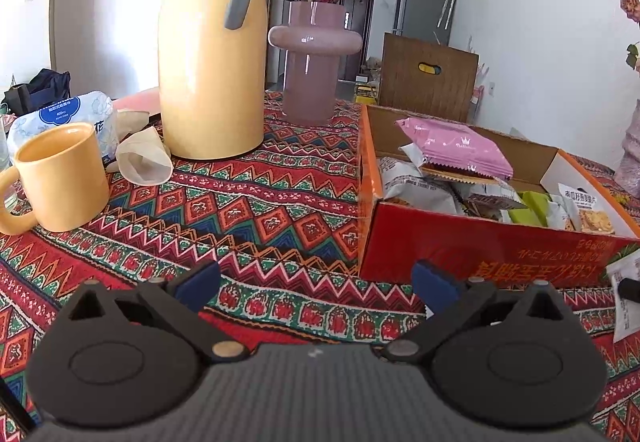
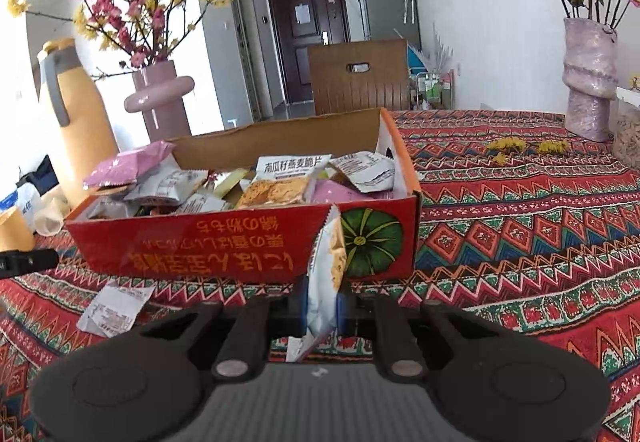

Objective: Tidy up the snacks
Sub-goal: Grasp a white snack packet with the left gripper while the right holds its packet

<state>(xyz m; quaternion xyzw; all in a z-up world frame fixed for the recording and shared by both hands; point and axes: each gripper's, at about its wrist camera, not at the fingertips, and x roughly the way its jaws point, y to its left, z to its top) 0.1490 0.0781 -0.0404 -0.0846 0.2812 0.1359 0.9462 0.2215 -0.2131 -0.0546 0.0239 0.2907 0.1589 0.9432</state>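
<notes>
A red cardboard box (image 2: pixel 224 242) full of snack packets stands on the patterned tablecloth (image 2: pixel 520 210); it also shows at the right of the left wrist view, the box (image 1: pixel 480 246). My right gripper (image 2: pixel 322 298) is shut on a white and orange snack packet (image 2: pixel 326 274), held edge-on just in front of the box's near wall. Another white packet (image 2: pixel 114 308) lies flat on the cloth, left of the right gripper. My left gripper (image 1: pixel 316 282) hangs open over bare cloth, left of the box, with nothing between its blue pads. A pink packet (image 1: pixel 456 146) tops the pile inside.
A yellow thermos jug (image 1: pixel 212 54), a yellow mug (image 1: pixel 60 178), a tissue pack (image 1: pixel 60 122) and a pink vase (image 1: pixel 312 58) of flowers stand left of the box. A second vase (image 2: pixel 590 78) stands at the far right. A wooden chair (image 2: pixel 360 78) is behind the table.
</notes>
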